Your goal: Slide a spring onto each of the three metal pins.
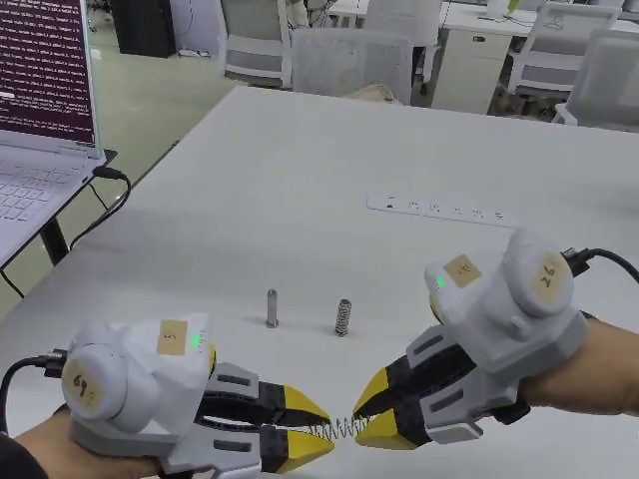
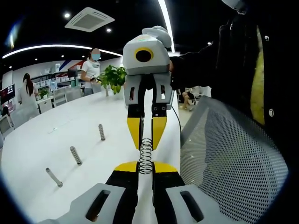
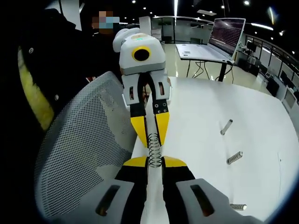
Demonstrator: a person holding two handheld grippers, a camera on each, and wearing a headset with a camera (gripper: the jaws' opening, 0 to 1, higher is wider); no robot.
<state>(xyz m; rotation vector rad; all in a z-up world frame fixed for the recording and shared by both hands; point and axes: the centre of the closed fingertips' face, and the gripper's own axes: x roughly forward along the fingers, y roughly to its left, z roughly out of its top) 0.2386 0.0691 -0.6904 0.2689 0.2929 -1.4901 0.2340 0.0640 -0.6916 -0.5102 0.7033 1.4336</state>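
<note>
A loose spring [image 1: 339, 427] hangs level between my two grippers, just above the table's near edge. My left gripper [image 1: 327, 429] is shut on its left end and my right gripper [image 1: 356, 421] is shut on its right end. In the left gripper view the spring [image 2: 146, 156] runs from my own jaws [image 2: 145, 167] up to the right gripper [image 2: 146, 140]. A bare metal pin [image 1: 272, 307] stands upright mid-table. Beside it, a second pin [image 1: 342, 317] carries a spring. A third pin with a spring [image 2: 101, 132] stands farther along the row.
A white power strip [image 1: 439, 210] lies farther back on the white table [image 1: 300, 180]. At the left, an open laptop [image 1: 40, 110] sits on a side stand with cables hanging. A mesh chair back [image 2: 229, 158] is close behind the grippers.
</note>
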